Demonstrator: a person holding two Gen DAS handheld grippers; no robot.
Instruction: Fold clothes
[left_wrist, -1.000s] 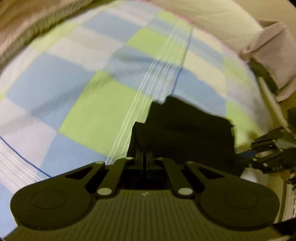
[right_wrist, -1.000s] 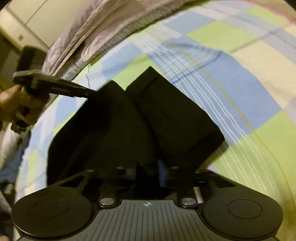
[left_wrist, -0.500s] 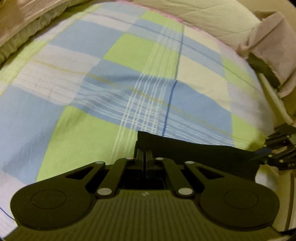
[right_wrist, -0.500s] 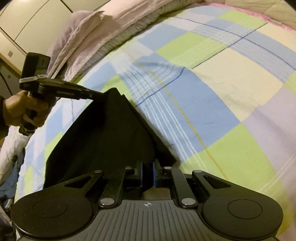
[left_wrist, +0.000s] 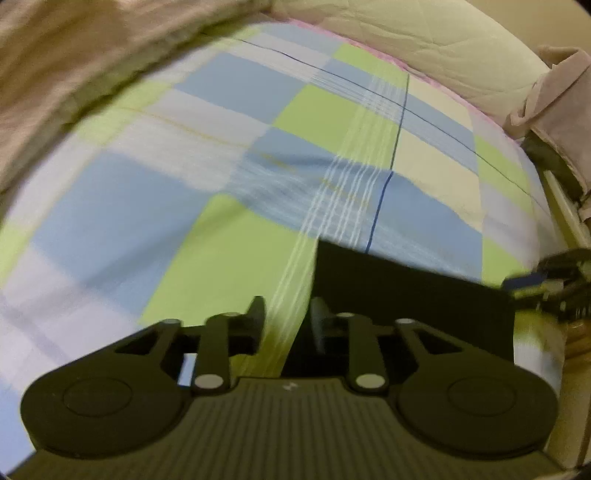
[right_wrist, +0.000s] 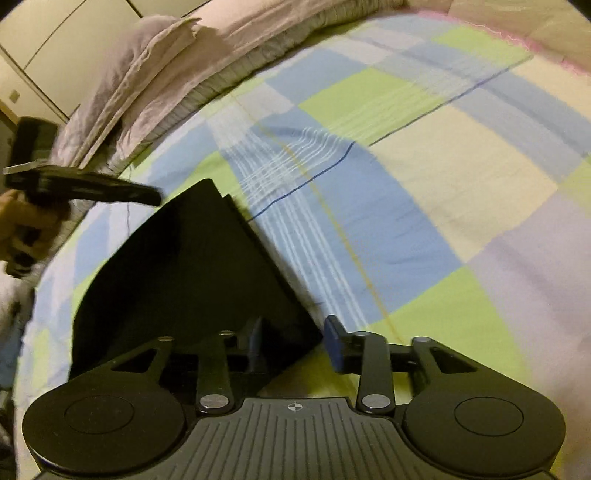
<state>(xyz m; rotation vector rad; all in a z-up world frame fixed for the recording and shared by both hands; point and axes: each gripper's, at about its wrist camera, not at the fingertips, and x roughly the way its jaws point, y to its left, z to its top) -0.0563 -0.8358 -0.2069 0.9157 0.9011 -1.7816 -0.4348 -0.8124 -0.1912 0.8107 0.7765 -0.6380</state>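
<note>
Folded flat on the checked bed cover (right_wrist: 424, 192) (one dark garment (right_wrist: 192, 273), corners released), with left tongs (left_wrist: 286, 317) and right tongs (right_wrist: 293, 341) just opened, gripping nothing; probably only tidying left.

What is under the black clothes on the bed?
The black clothes lie flat on the checked bedsheet, which shows all around them in blue, green and cream squares. Whatever sheet pattern or item sits directly beneath the dark fabric is covered and cannot be seen.
</note>
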